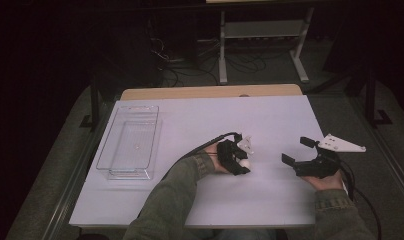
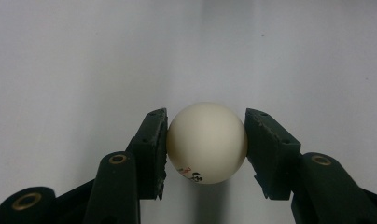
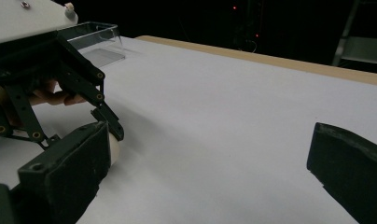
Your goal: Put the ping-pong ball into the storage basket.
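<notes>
On the white desk (image 1: 270, 125) our left gripper (image 2: 206, 140) pinches the ball (image 2: 207, 142) between its jaws; our right gripper (image 1: 299, 152) gapes wide; squeezed off-centre, the ball could squirt free.

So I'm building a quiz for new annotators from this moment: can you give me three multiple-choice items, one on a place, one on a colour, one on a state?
1. Where does the clear plastic bin stand on the table?
A. at its left side
B. at its right side
C. under the right tool

2. What colour is the ball?
A. orange
B. off-white
C. blue

3. How do the left tool and right tool stand?
A. both open and empty
B. left shut on the ball, right open and empty
C. right shut on the ball, left open

Answers: 1 A, the high view shows the bin by the table's left edge. 2 B, the left gripper view shows it cream-white with small print. 3 B, the left pads press on both sides of the ball, and the right jaws stand wide apart with nothing between them.
</notes>
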Demonstrator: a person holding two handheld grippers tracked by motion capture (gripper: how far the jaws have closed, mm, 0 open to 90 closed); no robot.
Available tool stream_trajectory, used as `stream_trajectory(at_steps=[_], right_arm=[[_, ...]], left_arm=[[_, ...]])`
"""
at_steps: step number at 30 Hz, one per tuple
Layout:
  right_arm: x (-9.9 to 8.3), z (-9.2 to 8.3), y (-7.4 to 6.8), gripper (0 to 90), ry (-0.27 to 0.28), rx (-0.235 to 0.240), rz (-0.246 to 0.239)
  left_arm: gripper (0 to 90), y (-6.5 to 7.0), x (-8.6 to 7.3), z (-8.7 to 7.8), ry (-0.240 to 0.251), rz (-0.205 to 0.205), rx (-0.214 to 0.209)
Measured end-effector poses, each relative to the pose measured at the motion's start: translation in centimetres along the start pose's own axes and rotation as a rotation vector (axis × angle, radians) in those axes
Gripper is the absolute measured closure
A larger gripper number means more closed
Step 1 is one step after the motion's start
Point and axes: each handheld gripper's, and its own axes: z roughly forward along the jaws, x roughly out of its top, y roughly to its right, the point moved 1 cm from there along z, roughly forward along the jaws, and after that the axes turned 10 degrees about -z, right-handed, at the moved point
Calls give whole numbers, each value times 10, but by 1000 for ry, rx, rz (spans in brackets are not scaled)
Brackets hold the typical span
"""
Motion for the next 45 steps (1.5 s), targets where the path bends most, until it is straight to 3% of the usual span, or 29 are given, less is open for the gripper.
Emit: stream_trajectory(at_steps=[19,29,45], right_arm=[[0,0,0,0,0,3,6],[0,0,0,0,-1,7,8],[-1,0,0,0,-2,6,13]], left_arm=[[511,-1,1,-16,-6,10,5],[512,4,11,-33,-9,47,-12],[513,3,17,-53,-28,76,4]])
